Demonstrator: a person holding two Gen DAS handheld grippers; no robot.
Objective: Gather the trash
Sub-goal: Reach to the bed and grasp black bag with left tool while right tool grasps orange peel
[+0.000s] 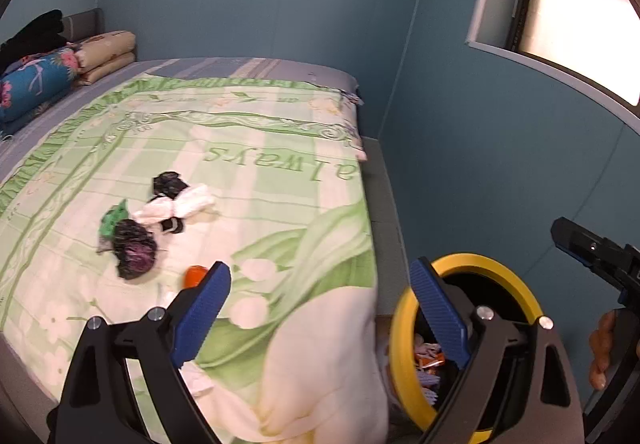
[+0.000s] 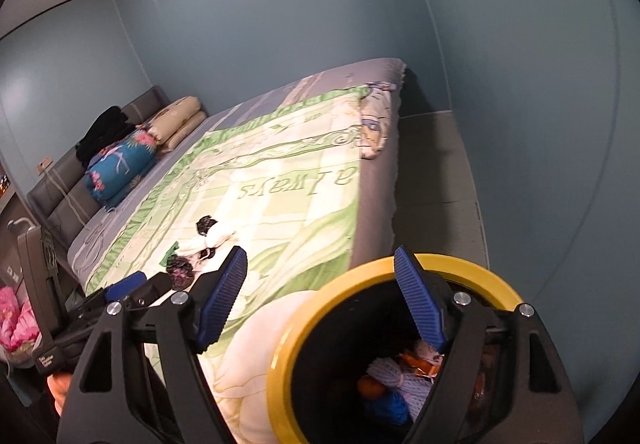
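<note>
While the yellow-rimmed bin (image 2: pixel 400 356) already holds crumpled paper and wrappers, what is left to collect lies on the bed: a cluster of scraps (image 1: pixel 156 220) made up of dark crumpled bags, a white tissue and a bit of green, with a small orange piece (image 1: pixel 195 276) nearer. From the left gripper (image 1: pixel 320 320) the cluster lies ahead and to the left of the fingers, beyond the left fingertip, and the orange piece sits just beside that tip, partly hidden by it. The cluster stretches roughly along a slant from near-left to far-right across the green quilt (image 1: pixel 248 172). The left gripper looks the nearer of the two; from the right gripper (image 2: pixel 320 300) the same scraps lie farther off, past its left finger, while the bin mouth sits under its right finger. Both grippers stand with fingers well apart and nothing between the pads. Each points forward and somewhat downward over the bed's near corner. The next move likely calls for the left hand to swing left and forward toward the scraps.
</note>
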